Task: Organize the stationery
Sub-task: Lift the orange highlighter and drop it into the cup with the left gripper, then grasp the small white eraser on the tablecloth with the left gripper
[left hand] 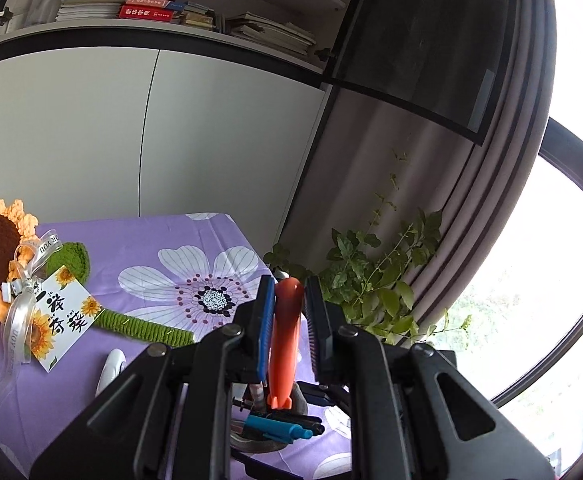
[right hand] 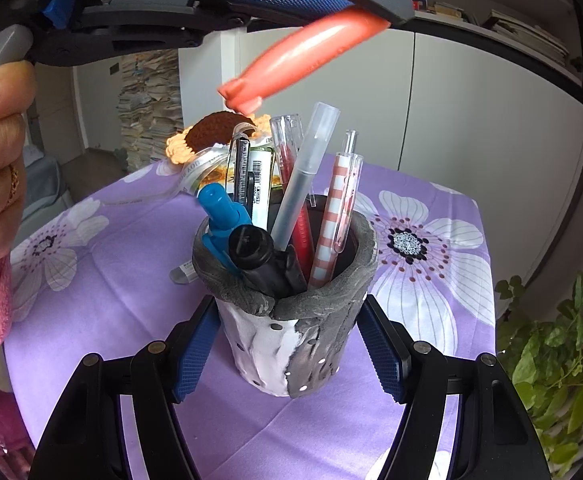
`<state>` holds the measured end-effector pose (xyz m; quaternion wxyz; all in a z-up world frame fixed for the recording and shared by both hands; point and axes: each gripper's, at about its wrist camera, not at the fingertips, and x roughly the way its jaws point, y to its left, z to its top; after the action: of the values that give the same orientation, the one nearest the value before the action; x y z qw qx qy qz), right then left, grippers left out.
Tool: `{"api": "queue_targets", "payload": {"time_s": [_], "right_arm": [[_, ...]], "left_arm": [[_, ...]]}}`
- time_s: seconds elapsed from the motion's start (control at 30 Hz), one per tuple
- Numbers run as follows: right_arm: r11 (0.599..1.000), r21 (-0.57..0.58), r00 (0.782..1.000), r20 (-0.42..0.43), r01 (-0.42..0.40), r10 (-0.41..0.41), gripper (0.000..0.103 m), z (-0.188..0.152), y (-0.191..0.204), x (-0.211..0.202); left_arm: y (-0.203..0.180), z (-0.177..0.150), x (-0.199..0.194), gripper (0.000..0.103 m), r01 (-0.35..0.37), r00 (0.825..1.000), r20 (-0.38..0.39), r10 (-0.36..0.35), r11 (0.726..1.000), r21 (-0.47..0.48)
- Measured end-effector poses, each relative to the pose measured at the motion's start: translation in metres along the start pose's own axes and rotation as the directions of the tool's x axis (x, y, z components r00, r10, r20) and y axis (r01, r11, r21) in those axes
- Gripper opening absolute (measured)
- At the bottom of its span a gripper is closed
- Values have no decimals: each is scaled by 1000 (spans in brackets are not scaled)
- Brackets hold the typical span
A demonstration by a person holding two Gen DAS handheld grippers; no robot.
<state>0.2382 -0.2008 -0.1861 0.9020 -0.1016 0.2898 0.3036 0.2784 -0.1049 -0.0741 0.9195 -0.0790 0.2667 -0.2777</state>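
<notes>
**One pen above a nearly full cup**

Two grippers shared the job. The left gripper (left hand: pixel 287 300) was clamped on an orange pen (left hand: pixel 285 336), gripping it near its rounded top, so that the pen's long axis ran down and away from the jaws with its finned tail lowest. In the right wrist view that tail hung over the far left part of the pen holder (right hand: pixel 291 300), above the tops of the pens already standing inside, touching none of them. The pen was tilted rather than upright. The right gripper (right hand: pixel 287 352) was closed around the holder's body, one pad on each side, steadying it on the purple floral cloth (right hand: pixel 91 300). The left one was therefore the working tool. My judgement: the pen needed tipping upright and lowering into a gap, probably towards the right, behind the checked pen (right hand: pixel 333 220).
</notes>
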Motion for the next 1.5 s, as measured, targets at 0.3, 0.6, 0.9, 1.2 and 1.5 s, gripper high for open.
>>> {"api": "queue_targets", "payload": {"time_s": [0.3, 0.6, 0.9, 1.2, 1.5], "right_arm": [[1000, 1, 1000, 0, 0, 0, 71, 0, 0, 0], [1000, 1, 1000, -3, 0, 0, 71, 0, 0, 1], [1000, 0, 1000, -3, 0, 0, 71, 0, 0, 1], [1000, 0, 1000, -3, 0, 0, 71, 0, 0, 2], [1000, 0, 1000, -2, 0, 0, 71, 0, 1, 2]], "left_arm": [[6, -7, 6, 14, -5, 1000, 8, 5, 1000, -1], [4, -13, 5, 14, -4, 1000, -4, 4, 1000, 16], [6, -9, -4, 10, 53, 999, -1, -53, 998, -29], [6, -11, -21, 10, 49, 999, 6, -48, 998, -31], [54, -29, -45, 39, -158, 987, -48, 153, 981, -114]]}}
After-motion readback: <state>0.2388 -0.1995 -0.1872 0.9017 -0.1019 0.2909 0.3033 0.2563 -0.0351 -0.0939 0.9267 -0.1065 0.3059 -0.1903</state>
